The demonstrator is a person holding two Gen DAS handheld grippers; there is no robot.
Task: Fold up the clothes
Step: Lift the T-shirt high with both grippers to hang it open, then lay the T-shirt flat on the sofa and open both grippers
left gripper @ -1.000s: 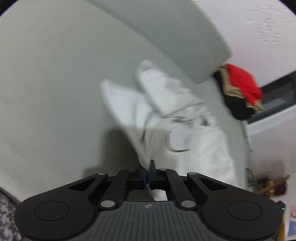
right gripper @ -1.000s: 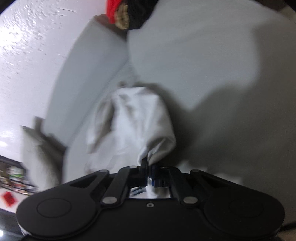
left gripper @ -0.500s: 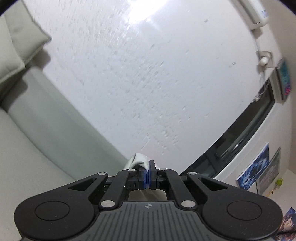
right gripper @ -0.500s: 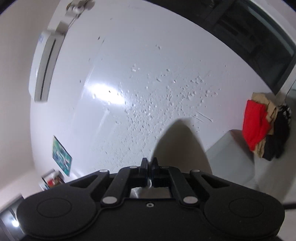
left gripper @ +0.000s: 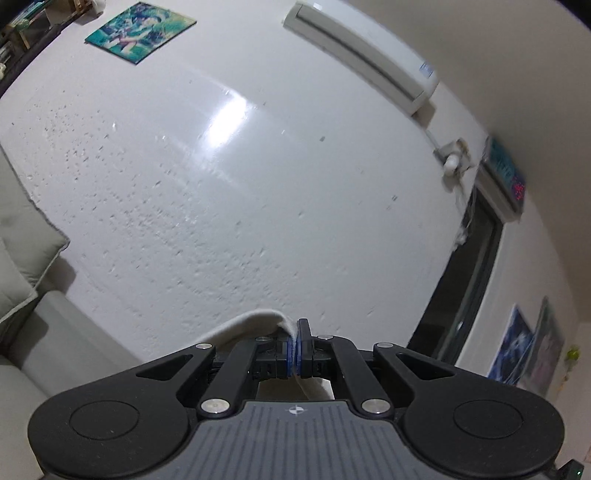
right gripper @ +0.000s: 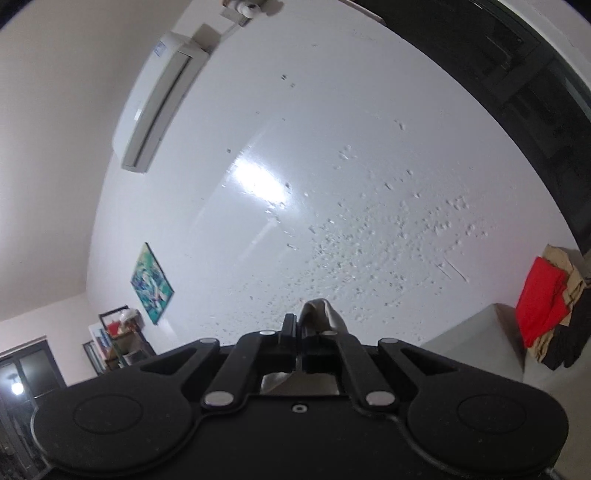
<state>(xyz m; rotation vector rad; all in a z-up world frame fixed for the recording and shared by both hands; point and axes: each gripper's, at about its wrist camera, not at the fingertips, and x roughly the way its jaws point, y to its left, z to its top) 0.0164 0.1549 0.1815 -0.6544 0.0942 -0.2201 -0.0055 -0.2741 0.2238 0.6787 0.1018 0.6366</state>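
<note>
White garment [left gripper: 251, 321] edge pinched at frame btm centre: your left gripper [left gripper: 297, 350] clamped on it; right gripper [right gripper: 297, 343] likewise closed on cloth, both aimed at wall [left gripper: 258, 184].

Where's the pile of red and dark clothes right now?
Only the right wrist view shows it: the clothes pile sits at the far right edge, on top of the grey sofa back, against the white wall.

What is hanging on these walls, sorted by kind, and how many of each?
Air conditioner: 1
Pictures or posters: 3, namely a teal picture, a blue poster and a paler poster beside it
Red-digit display: 1
Total: 5
</note>
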